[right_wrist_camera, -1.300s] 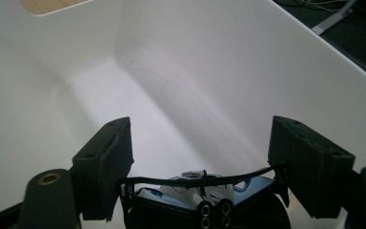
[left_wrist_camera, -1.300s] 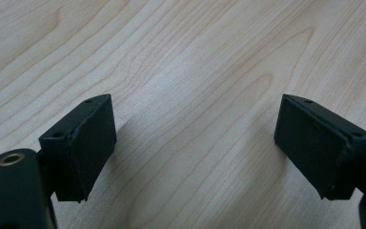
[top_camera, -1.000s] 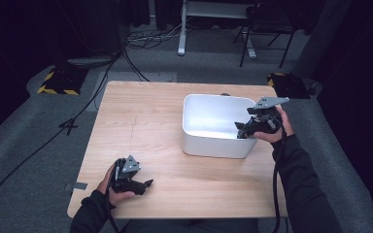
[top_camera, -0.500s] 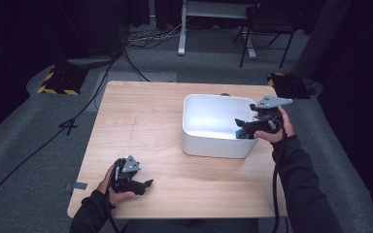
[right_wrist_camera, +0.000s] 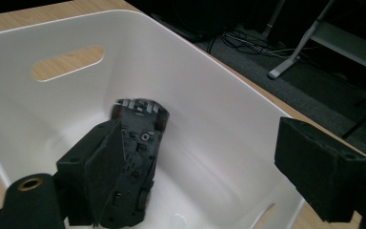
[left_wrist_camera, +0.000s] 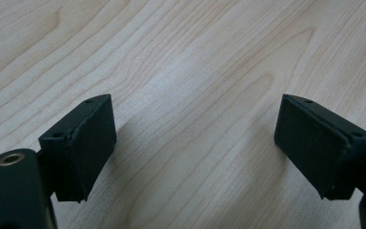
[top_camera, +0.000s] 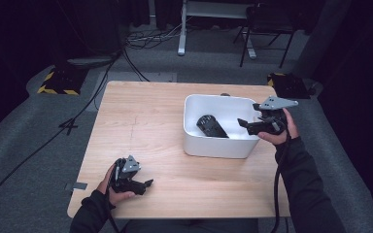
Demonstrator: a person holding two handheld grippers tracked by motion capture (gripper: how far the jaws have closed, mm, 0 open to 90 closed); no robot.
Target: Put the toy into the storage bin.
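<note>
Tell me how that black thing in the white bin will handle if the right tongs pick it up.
The black thing looks like a rigid moulded part, so it probably won't flex. It lies tilted against the white bin's floor and wall, so it may slide on that smooth plastic when nudged. Its uneven shape could twist between the open right tongs.

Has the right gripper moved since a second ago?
No. The right gripper hangs at the same spot over the right rim of the white plastic bin, jaws open.

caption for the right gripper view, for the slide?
Open right hand-held gripper above a white bin holding a dark toy car lying underside-up.
</note>
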